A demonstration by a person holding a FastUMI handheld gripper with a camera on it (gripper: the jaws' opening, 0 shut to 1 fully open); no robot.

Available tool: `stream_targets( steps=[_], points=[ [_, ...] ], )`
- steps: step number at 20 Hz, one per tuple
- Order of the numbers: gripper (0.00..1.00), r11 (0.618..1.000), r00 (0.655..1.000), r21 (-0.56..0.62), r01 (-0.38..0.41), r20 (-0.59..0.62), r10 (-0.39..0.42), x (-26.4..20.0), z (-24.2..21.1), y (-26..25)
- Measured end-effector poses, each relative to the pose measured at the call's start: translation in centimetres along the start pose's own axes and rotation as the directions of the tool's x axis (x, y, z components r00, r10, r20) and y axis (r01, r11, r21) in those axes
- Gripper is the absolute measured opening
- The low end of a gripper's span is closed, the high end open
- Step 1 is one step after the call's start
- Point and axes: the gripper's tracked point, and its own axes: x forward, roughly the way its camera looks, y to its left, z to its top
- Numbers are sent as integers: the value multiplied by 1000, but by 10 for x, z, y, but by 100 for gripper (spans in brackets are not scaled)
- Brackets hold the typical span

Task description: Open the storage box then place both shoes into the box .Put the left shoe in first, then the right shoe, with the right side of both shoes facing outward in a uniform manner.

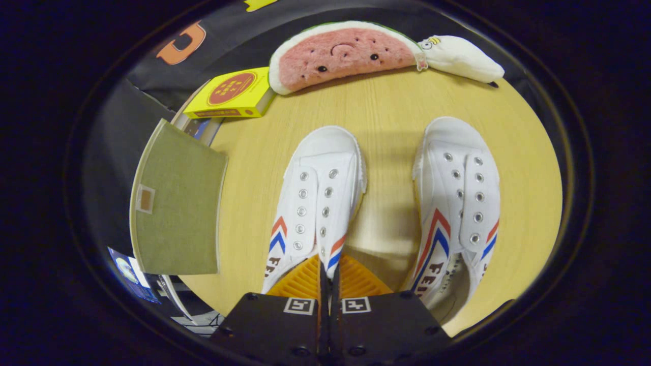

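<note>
Two shoes [318,203] [457,203] side by side on table [386,107], box lid [178,203] left, plush toys [346,53] behind.

Desk [386,109]: light wood-grain top. On it, 2 white canvas shoes w/ red-blue stripes, toes pointing away from the tongs [329,277], which are closed on the heel-side collar of the left shoe [318,201]. Right shoe [457,203] stands near it, a strip of bare desk between. At far edge: watermelon plush [343,53], white plush [463,56] touching its end, yellow box [231,94] beside it. Olive box lid [178,203] overlaps desk's near-left edge.
</note>
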Motion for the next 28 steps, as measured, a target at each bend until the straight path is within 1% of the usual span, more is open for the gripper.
stream_targets(
  steps=[3, 6, 12, 14, 17, 19, 22, 25, 28],
  points=[
    [6, 999, 999, 10, -46, 5, 46, -14, -7, 22],
    [5, 996, 996, 27, -82, 45, 80, -39, -9, 46],
    [6, 997, 981, 32, -77, 183, 70, -120, 5, 112],
    [6, 997, 970, 21, -78, 232, 71, -146, 12, 143],
    [6, 996, 958, 1, -94, 274, 90, -166, 20, 196],
    [5, 994, 952, -15, -105, 286, 105, -166, 26, 232],
    [6, 995, 952, -39, -96, 289, 103, -156, 34, 283],
    [6, 994, 958, -62, -90, 267, 103, -130, 38, 331],
    [6, 994, 968, -79, -79, 233, 95, -100, 32, 366]
  ],
)
